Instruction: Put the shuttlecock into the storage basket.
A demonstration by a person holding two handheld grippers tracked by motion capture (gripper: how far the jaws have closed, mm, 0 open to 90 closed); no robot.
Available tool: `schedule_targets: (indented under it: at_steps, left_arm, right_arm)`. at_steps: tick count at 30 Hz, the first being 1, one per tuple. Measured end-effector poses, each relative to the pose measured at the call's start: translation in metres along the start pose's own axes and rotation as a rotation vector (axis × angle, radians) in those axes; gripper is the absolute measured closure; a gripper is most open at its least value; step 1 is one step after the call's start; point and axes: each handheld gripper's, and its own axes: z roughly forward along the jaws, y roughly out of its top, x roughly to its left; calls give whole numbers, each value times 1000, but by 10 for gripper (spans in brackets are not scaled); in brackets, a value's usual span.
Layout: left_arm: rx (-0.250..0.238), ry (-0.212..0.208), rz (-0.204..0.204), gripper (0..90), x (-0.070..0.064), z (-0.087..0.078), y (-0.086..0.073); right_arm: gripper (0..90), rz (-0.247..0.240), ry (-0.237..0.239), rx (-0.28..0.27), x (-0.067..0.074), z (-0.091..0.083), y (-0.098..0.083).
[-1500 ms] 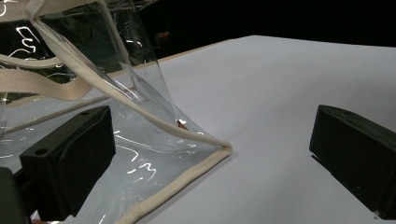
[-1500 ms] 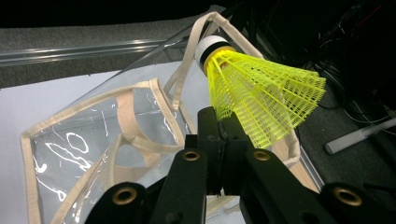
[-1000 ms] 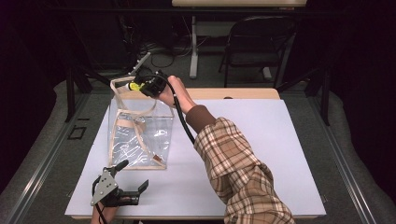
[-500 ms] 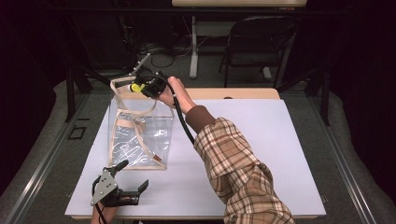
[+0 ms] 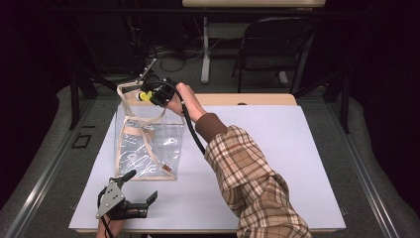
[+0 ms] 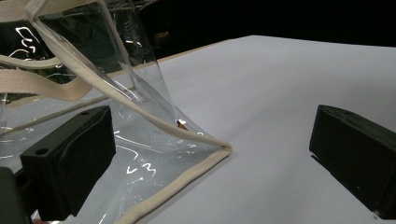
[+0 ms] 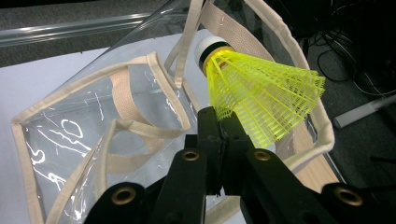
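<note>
I am working in what looks like a lab or a recording room rather than a home. My bench [image 5: 297,163] is a plain one with a pale sheet over it and a wooden edge, standing on grey carpet [image 5: 376,163]. Dark curtains [image 5: 29,74] close off the sides. Behind the bench I see a folding chair [image 5: 277,49], the leg of another desk [image 5: 205,49], and loose cables [image 5: 168,54] lying across the floor.
</note>
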Motion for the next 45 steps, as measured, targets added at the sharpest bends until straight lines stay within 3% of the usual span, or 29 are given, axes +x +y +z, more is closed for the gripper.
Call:
schedule_targets:
  at_steps: [19, 31, 40, 45]
  left_arm:
    - [0, 1, -2, 3, 0, 0, 0]
    - [-1, 0, -4, 3, 0, 0, 0]
    - [-1, 0, -4, 3, 0, 0, 0]
    - [1, 2, -5, 3, 0, 0, 0]
  right_arm:
    - [877, 24, -19, 24, 0, 6, 0]
    - [876, -10, -53, 46, 5, 14, 3]
    - [559, 23, -42, -16, 2, 1, 6]
    - [384, 72, 2, -42, -3, -9, 2]
